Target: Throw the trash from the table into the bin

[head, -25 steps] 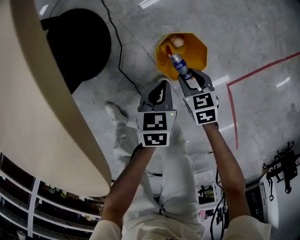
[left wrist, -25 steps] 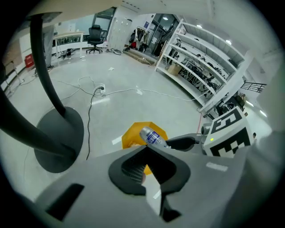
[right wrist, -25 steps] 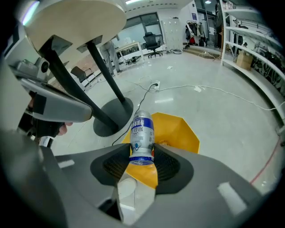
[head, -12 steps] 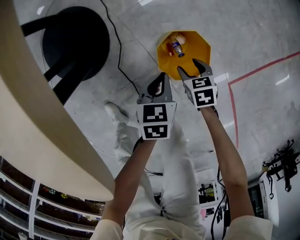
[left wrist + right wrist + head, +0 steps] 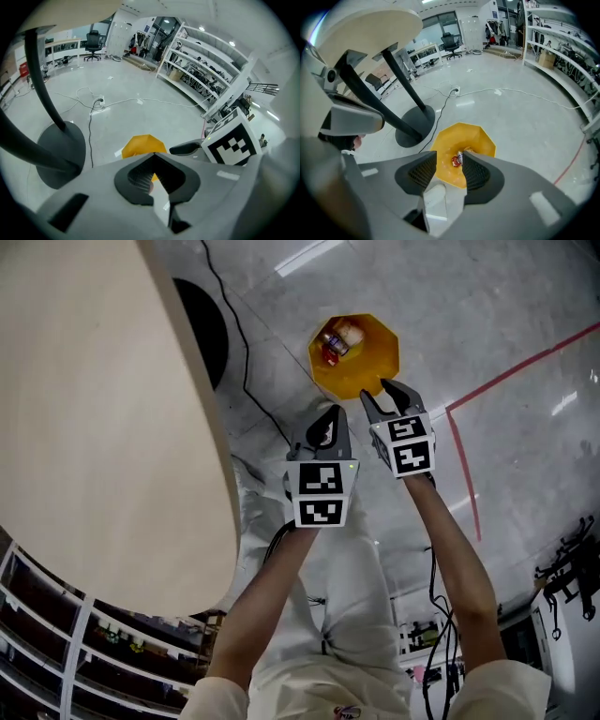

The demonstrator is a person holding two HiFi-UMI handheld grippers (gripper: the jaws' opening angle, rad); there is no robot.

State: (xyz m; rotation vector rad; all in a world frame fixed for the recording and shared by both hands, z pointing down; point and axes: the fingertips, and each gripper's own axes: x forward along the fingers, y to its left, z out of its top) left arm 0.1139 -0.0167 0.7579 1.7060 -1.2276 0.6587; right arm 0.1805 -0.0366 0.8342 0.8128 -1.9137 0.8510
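- The yellow bin (image 5: 370, 371) stands on the floor below and just ahead of the right gripper's (image 5: 378, 395) jaw tips. It lies a little further ahead and to the right of the left gripper (image 5: 323, 423).
- The right gripper's jaws have just been closing. They stand a little apart with nothing between them, and through the gap its own view looks straight down into the bin.
- The left gripper's jaws are pressed together at the tips and carry nothing.
- The trash (image 5: 337, 338), a small bottle among a few other bits, lies inside the bin at its side far from the grippers. This drop looks finished.
- To do the step well, I judge both grippers should lift clear of the bin rim, then swing left towards the table with the jaws spread ready for any further piece. The visible part of the tabletop shows none, but much of it is out of view.
- The pale grey floor (image 5: 525, 296) runs under and beyond both grippers, glossy with light streaks.
- The beige table (image 5: 94, 427) sits to the left of the left gripper, its edge close by.
- Open shelving (image 5: 211, 70) stands far ahead of the left gripper.
- The table's black base (image 5: 202, 329) rests ahead and to the left.
- A red tape line (image 5: 525, 367) runs to the right of the right gripper.
- A thin black cable (image 5: 246, 362) trails between the base and the bin.
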